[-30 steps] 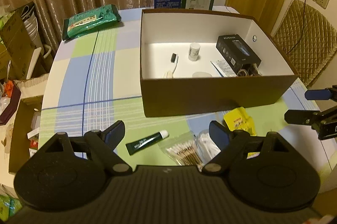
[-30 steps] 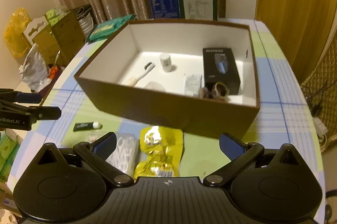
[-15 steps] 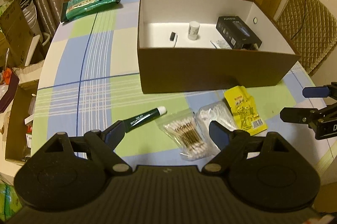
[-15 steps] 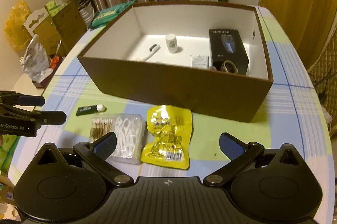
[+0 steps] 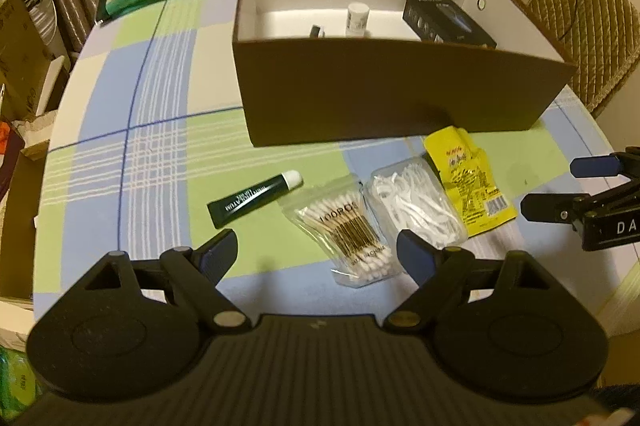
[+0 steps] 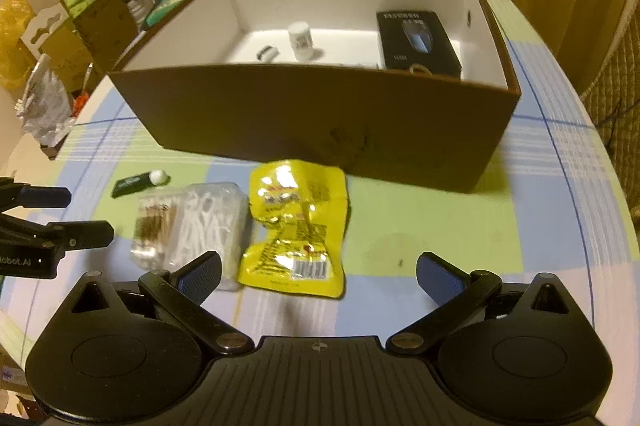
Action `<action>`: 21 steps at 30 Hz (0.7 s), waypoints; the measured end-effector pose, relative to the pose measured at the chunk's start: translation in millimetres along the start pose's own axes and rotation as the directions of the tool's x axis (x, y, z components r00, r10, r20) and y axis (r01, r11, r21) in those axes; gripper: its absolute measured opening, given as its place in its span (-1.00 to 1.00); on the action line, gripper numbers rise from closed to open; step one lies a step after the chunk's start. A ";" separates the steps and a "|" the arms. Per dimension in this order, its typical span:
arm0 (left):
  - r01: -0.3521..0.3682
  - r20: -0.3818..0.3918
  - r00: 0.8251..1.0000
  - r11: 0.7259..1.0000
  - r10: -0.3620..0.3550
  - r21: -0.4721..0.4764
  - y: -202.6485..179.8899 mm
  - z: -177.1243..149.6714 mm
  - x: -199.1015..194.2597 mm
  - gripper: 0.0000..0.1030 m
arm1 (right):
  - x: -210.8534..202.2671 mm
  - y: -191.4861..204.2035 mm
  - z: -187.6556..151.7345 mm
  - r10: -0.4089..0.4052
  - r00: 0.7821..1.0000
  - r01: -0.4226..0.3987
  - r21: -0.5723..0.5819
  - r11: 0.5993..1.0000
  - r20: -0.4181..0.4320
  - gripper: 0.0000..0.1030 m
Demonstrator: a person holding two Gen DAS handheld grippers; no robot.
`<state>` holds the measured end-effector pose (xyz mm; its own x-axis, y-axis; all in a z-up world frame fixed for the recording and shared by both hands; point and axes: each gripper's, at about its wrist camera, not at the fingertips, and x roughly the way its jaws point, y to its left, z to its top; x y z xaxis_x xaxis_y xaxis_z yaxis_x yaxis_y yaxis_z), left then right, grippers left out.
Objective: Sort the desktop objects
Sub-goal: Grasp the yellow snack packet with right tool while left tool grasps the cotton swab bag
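Left wrist view: wide-open left gripper (image 5: pixel 316 252) hangs empty above the cotton swab bag (image 5: pixel 347 226), whose long axis runs away toward the brown box (image 5: pixel 392 94).

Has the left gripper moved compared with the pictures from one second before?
Yes. The left gripper has come down toward the table: the brown box now shows less of its floor, and the cotton swab bag sits fully visible between its open fingers.

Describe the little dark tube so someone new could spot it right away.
Find the big brown box on the checked tablecloth. In front of it lies a row of packets; the tube is at the left end, the only dark green item, with a white cap.
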<state>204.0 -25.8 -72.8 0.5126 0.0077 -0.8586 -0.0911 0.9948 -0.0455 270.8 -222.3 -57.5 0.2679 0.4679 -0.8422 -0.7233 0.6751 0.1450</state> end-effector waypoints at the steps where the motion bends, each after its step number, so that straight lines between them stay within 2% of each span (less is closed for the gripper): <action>1: 0.000 -0.004 1.000 1.000 0.000 -0.001 -0.1 -0.9 3.1 0.63 | 1.7 -1.8 -0.4 -0.002 1.000 0.002 0.005 1.000 -0.005 0.96; 9: 0.007 -0.036 0.999 1.000 -0.008 -0.027 0.5 -2.4 27.6 0.60 | 8.2 -14.6 -1.1 -0.012 1.000 0.013 0.039 0.999 -0.025 0.96; 21: 0.010 -0.065 0.998 0.999 -0.013 -0.037 -2.7 7.3 61.6 0.33 | 15.9 -23.9 -1.3 -0.020 0.999 0.023 0.063 0.998 -0.047 0.96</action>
<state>242.1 -27.2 -121.8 0.4572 -0.0116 -0.8893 -0.1171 0.9904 -0.0731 291.5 -231.8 -75.0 0.2516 0.4270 -0.8685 -0.6758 0.7199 0.1582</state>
